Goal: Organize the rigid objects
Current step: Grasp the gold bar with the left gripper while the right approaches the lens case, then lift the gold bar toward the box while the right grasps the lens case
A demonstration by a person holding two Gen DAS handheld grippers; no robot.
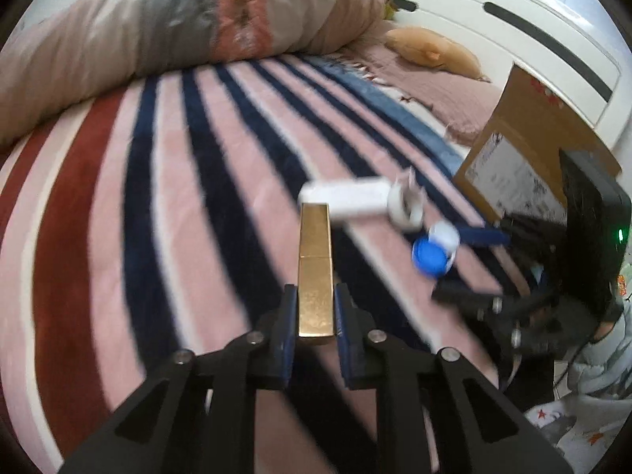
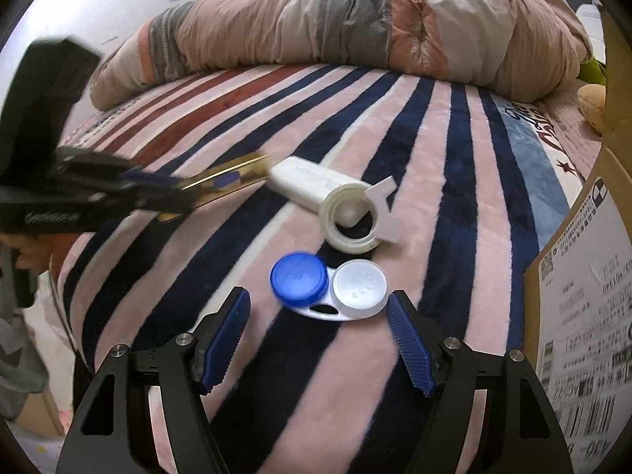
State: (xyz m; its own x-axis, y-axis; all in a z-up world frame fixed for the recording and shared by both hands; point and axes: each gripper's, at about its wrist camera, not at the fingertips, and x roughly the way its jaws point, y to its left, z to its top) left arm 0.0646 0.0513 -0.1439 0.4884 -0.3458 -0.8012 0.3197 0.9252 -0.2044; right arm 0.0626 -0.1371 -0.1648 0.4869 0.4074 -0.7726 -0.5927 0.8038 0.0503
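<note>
The fingers (image 2: pixel 410 351) of the right gripper (image 2: pixel 318 349) are spread wide with nothing between them, while the left gripper (image 1: pixel 315 328) is clamped on one end of a gold bar (image 1: pixel 315 260), whose long axis runs straight out along the fingers. The striped blanket (image 2: pixel 442 166) is taken as the landmark. On it, beyond the right gripper, a white tube (image 2: pixel 312 187) is seen lying flat, its long axis slanting away to the left and its ringed end (image 2: pixel 353 219) turned toward the right gripper. The far tip of the gold bar is held just beside the tube's flat end; whether the two touch cannot be told through the blur. Nearer on the blanket, just ahead of the open right fingers and roughly centred between them, a contact lens case (image 2: pixel 330 286) lies with its blue and white caps side by side, its long axis crossing the gap. The right gripper is judged clearly the nearer to the case, so a short forward advance would probably bring the pads to either end of it.
</note>
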